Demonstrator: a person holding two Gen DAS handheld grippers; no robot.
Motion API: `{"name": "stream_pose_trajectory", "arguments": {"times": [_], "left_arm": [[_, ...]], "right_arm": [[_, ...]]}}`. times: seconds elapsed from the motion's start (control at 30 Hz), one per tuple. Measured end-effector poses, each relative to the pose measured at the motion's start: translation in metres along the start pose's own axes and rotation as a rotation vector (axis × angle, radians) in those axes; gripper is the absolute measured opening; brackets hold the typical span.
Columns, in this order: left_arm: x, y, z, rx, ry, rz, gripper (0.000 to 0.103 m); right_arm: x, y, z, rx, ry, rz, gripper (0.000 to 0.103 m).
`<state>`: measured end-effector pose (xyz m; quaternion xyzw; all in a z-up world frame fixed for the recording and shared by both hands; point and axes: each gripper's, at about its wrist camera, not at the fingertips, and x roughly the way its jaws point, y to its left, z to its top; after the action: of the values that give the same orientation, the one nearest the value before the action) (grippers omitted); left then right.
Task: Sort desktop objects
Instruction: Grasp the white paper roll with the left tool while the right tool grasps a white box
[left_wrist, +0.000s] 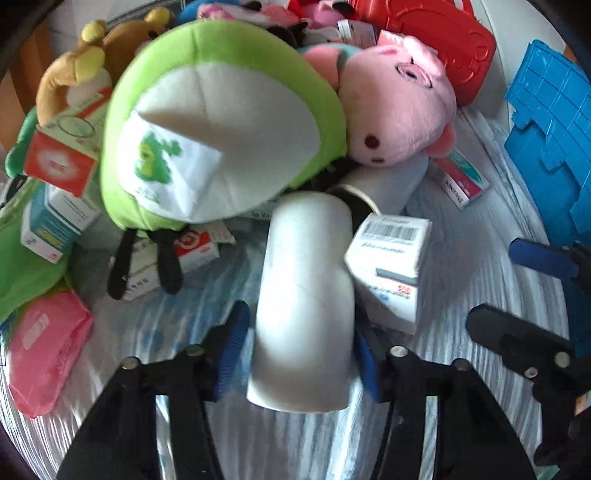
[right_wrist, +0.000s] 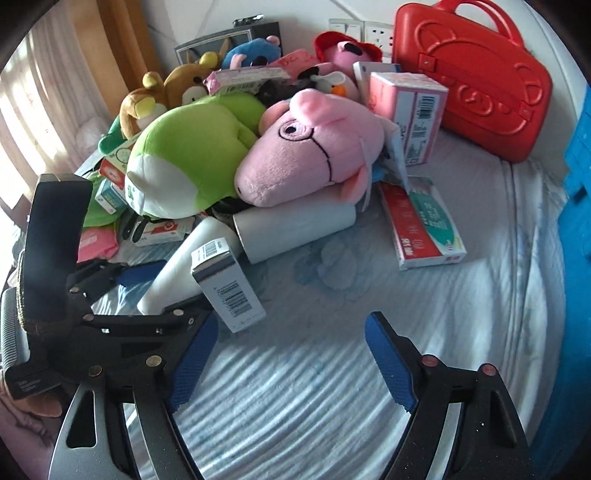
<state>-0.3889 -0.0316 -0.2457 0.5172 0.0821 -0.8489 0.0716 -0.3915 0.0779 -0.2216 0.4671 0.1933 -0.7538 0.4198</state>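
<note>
My left gripper is shut on a white roll lying on the striped cloth; the roll also shows in the right wrist view with the left gripper around it. A white barcode box leans against the roll's right side. A second white roll lies under the pink pig plush. A green frog plush lies just behind. My right gripper is open and empty over bare cloth, and also shows in the left wrist view.
Medicine boxes lie scattered around the plush pile. A red plastic case stands at the back right. A blue crate is at the right edge. A pink packet lies at the left. Brown bear plushes sit behind.
</note>
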Motion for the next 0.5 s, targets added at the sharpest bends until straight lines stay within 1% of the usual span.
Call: {"name": "stream_pose_trajectory", "arguments": {"times": [0.2, 0.37, 0.43, 0.5], "left_arm": [[-0.01, 0.018, -0.016, -0.048, 0.004, 0.013, 0.047], [-0.012, 0.029, -0.019, -0.061, -0.002, 0.057, 0.047], [-0.012, 0.031, -0.018, -0.069, -0.003, 0.056, 0.047], [-0.01, 0.031, -0.017, -0.067, -0.002, 0.055, 0.046]], "right_arm": [[0.021, 0.012, 0.007, -0.03, 0.034, 0.046, 0.083], [0.037, 0.025, 0.014, -0.073, 0.06, 0.062, 0.083], [0.044, 0.027, 0.019, -0.078, 0.064, 0.065, 0.078], [0.049, 0.027, 0.025, -0.081, 0.068, 0.065, 0.077]]}}
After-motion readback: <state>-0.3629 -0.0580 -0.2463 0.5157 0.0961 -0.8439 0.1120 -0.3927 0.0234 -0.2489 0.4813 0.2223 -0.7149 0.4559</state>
